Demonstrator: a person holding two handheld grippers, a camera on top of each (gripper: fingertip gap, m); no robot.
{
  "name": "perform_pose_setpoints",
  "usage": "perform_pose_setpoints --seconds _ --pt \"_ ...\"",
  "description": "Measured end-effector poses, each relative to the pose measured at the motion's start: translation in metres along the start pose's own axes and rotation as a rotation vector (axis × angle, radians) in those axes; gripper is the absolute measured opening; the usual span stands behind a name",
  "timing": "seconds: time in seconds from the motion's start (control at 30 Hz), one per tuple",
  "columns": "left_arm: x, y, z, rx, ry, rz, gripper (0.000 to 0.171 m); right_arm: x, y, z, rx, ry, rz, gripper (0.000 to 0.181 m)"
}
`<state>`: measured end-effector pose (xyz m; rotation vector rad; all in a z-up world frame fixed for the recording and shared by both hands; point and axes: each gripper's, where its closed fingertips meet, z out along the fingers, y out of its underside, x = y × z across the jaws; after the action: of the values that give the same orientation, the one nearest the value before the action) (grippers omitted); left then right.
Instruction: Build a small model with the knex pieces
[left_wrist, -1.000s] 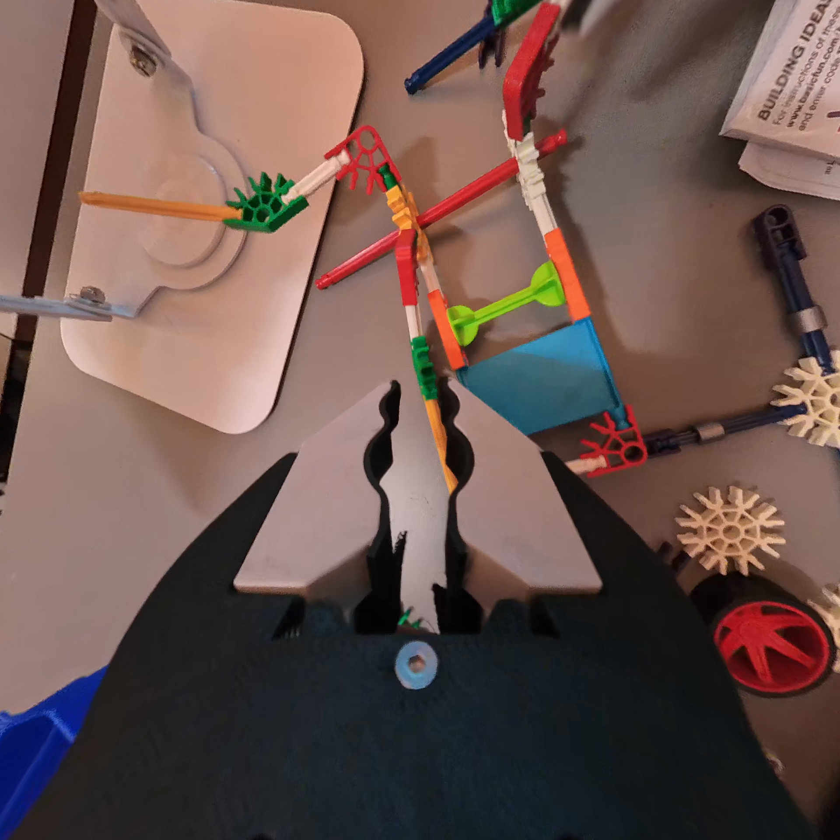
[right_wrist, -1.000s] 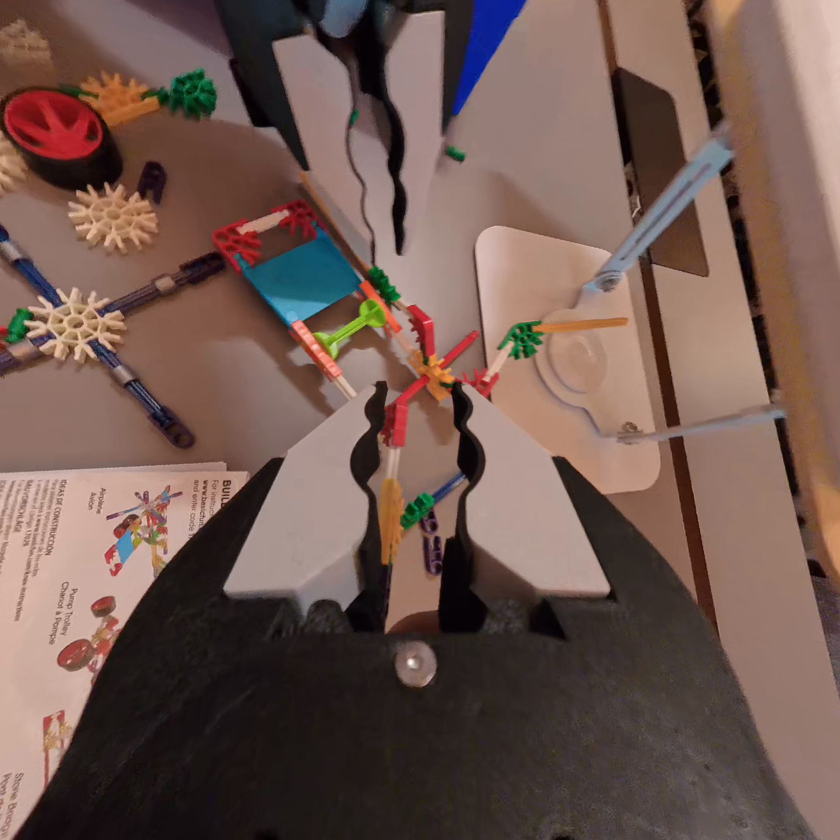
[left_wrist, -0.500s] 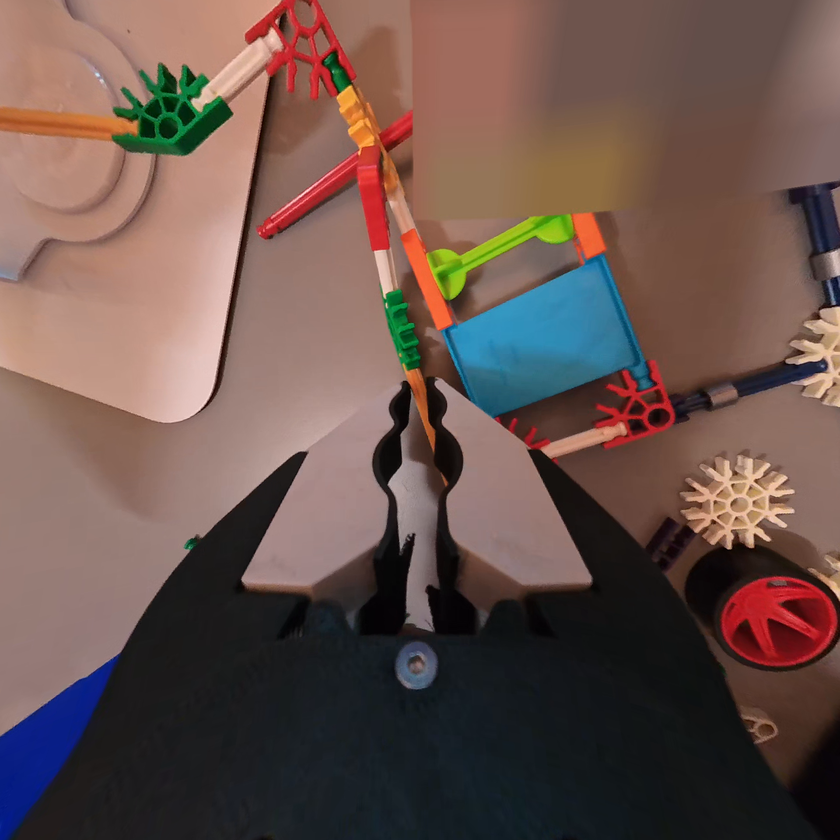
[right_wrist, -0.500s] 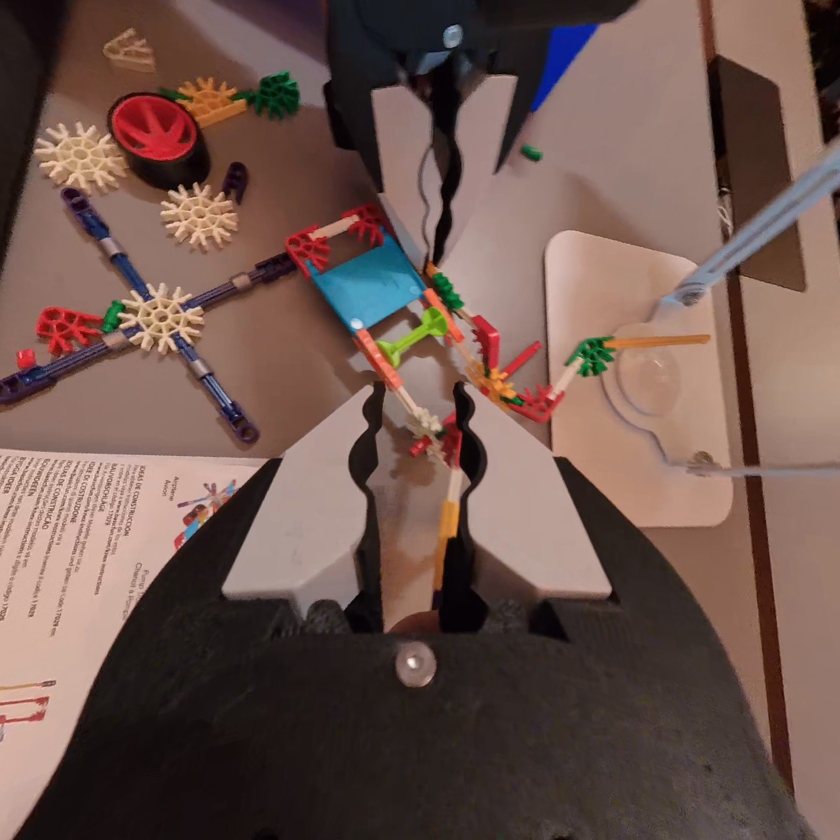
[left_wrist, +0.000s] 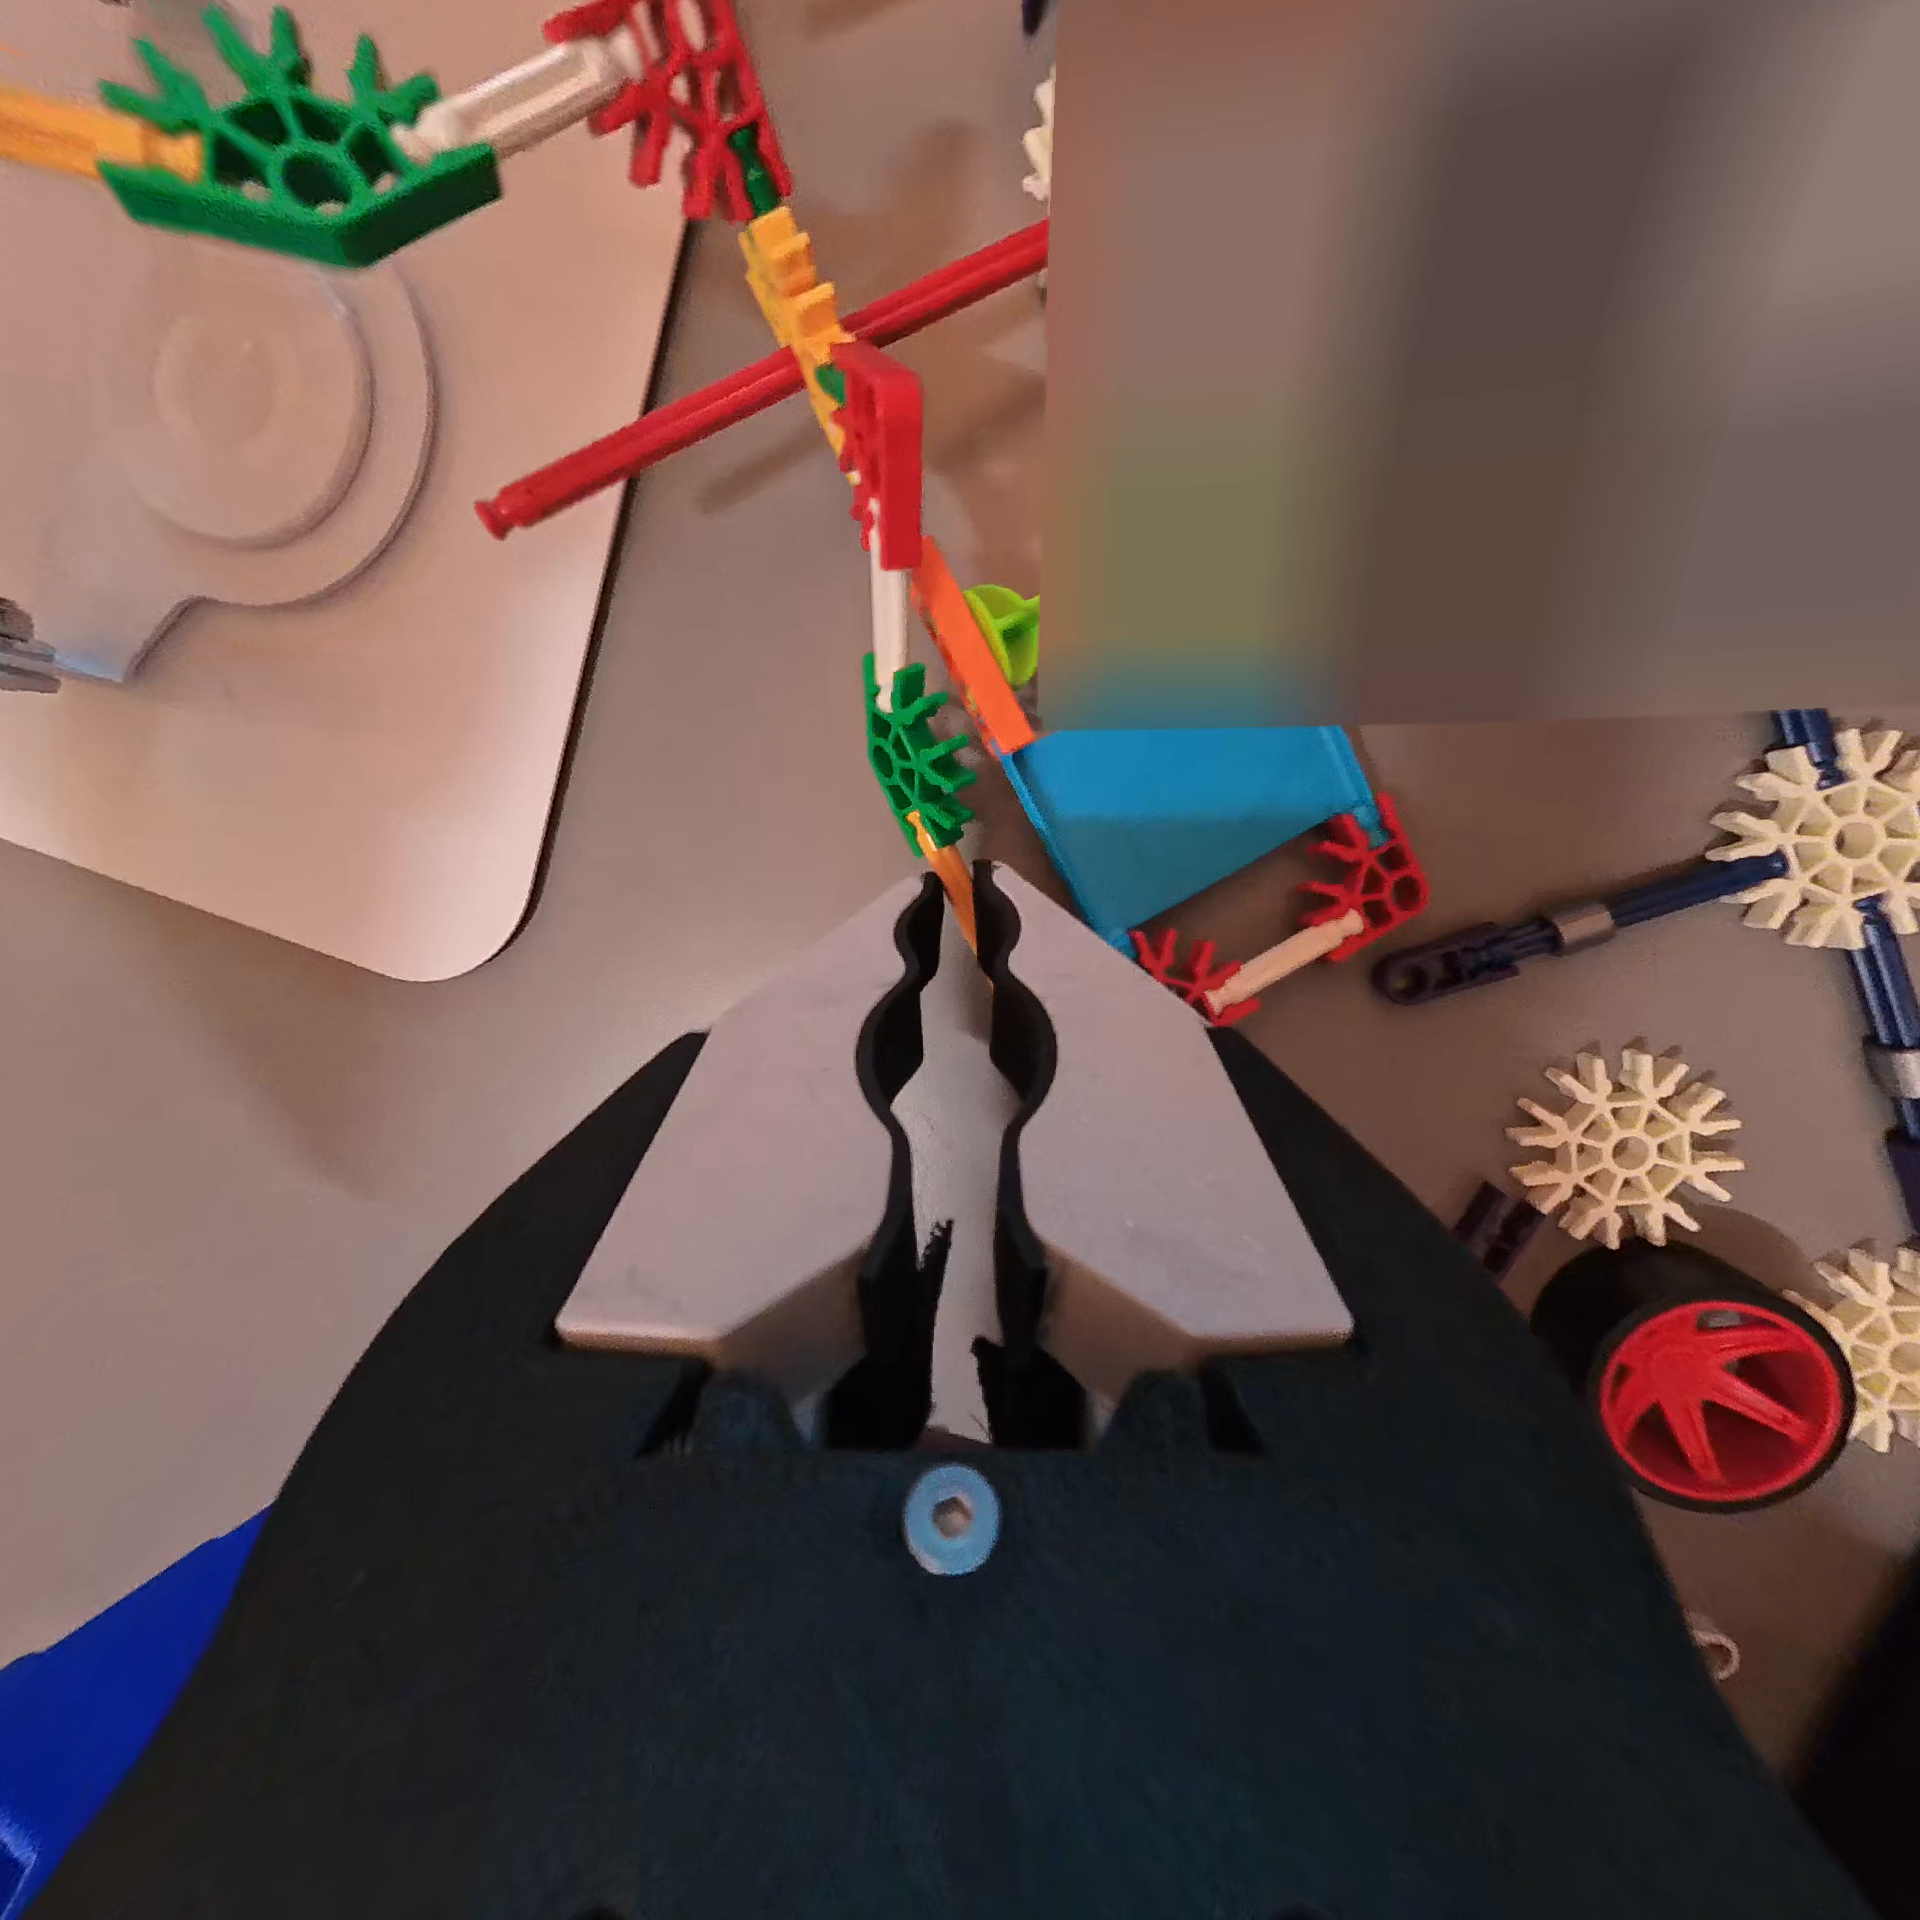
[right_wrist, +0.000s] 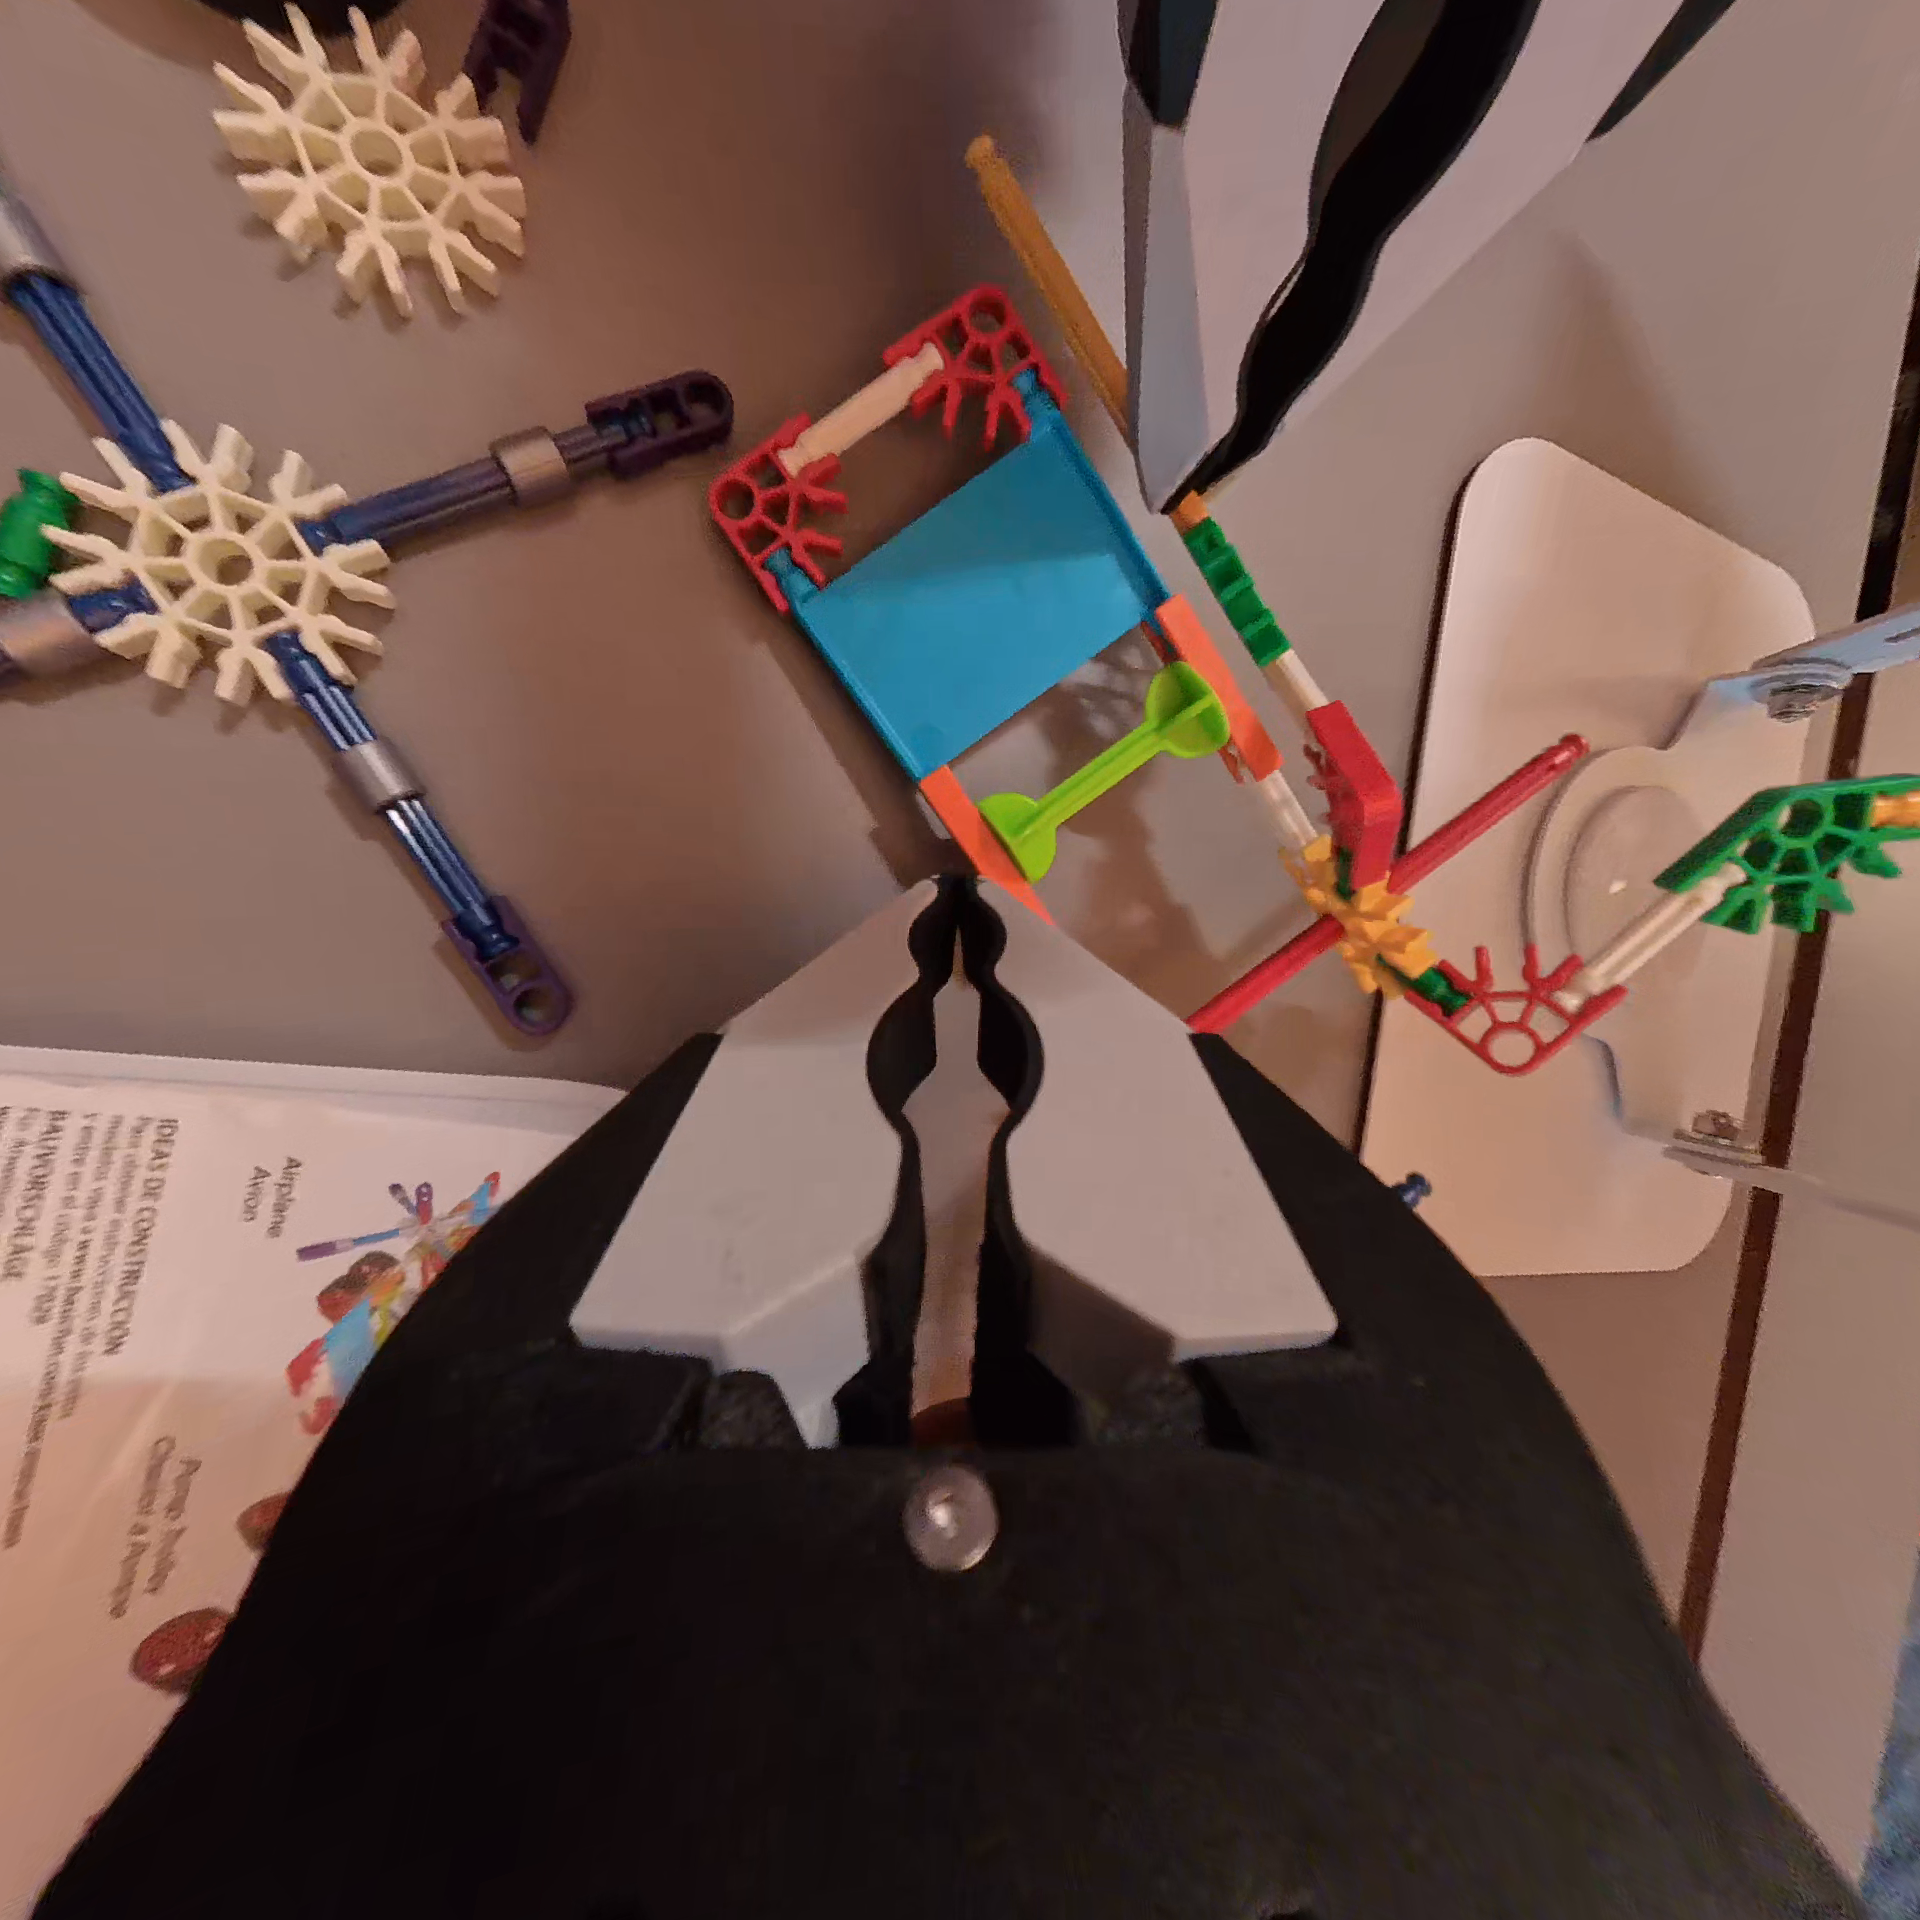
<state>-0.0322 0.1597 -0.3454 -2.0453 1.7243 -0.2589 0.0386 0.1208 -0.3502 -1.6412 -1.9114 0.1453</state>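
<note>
Tools: your left tool (left_wrist: 958, 883) pinches the orange rod (left_wrist: 954, 871) | right tool (right_wrist: 958, 899) pressed together beside the orange strut (right_wrist: 971, 831), holding nothing.

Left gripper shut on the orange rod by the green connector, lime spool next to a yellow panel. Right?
One error: the panel is blue, not yellow, per the right wrist view. The left gripper is shut on the orange rod by the green connector, lime spool next to it.

A grey-brown tabletop (right_wrist: 727, 831) under warm light, with a dark strip (right_wrist: 1766, 1351) along its edge.
</note>
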Motion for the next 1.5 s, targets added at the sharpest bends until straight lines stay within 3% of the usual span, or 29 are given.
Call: perform_pose_setpoints --seconds 0.3,0.4,0.5,0.6,1.5 --pt "0.0 -0.004 -0.005 0.025 -0.001 -0.001 0.003 0.002 -0.015 -0.009 0.083 0.011 -0.023 0.015" --pt "0.003 -0.008 -0.006 0.033 0.006 0.003 0.003 0.006 -0.02 -0.007 0.106 0.056 -0.05 0.029" --pt "0.006 -0.011 -0.006 0.044 0.015 0.009 0.003 0.001 -0.02 -0.002 0.091 0.067 -0.108 0.028" --pt "0.005 -0.014 -0.007 0.056 0.009 -0.001 0.003 0.0 -0.012 0.006 0.037 0.088 -0.147 0.012" --pt "0.015 -0.036 -0.024 0.196 0.114 -0.072 0.001 -0.003 -0.009 0.011 0.063 0.035 -0.083 0.01"
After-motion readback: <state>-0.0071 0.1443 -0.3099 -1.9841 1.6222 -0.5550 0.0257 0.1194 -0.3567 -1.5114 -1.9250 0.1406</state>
